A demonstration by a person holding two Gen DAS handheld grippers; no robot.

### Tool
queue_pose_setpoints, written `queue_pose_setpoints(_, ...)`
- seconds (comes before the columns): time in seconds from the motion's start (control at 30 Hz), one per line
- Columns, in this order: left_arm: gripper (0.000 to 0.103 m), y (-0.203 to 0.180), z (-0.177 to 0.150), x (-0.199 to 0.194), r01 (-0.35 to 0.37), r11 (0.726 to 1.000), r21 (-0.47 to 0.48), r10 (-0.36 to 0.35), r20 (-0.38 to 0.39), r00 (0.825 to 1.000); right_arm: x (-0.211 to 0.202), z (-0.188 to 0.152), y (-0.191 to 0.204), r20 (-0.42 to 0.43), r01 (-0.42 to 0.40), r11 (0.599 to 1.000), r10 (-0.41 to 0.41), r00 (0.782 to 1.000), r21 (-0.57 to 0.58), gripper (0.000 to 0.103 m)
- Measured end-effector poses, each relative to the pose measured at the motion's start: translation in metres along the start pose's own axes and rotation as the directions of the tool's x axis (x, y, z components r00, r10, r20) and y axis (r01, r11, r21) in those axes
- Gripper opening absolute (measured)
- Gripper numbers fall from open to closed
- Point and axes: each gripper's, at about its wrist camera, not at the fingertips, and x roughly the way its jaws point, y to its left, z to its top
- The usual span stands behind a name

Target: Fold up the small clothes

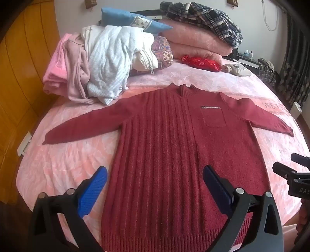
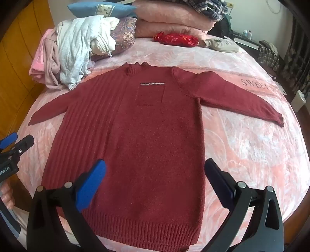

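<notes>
The left gripper (image 1: 155, 186) has its fingers (image 1: 93, 192) spread wide with nothing gripped, hovering above the lower part of the sweater (image 1: 174, 155). Between its fingers lies the ribbed half of the sweater's front, with the hem just below them. The right gripper (image 2: 155, 182) is likewise released, fingers (image 2: 91, 186) wide apart, over the plain half of the sweater (image 2: 145, 145), its hem just under the fingertips.

The sweater lies flat and face up on the bed (image 2: 251, 155), both sleeves stretched out to the sides, collar pointing away from the fingers, a chest pocket (image 2: 150, 95) beyond them.

Farther out, past the collar and to the left, sits a heap of clothes (image 1: 104, 64); behind it a blue pillow (image 1: 126, 19) and folded pink blankets (image 1: 195, 40) topped with a plaid garment (image 1: 205, 17). A red pouch (image 1: 201, 62) lies near the blankets.
</notes>
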Motion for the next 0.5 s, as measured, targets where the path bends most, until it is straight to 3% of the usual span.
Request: queue_pose_setpoints(0.5, 0.099, 0.0000, 0.0004, 0.0012, -0.005, 1.000, 0.006, 0.005, 0.000, 1.000, -0.0026, 0.0029, -0.0028, 0.013, 0.008, 1.000, -0.008, 1.000, 0.000, 0.100)
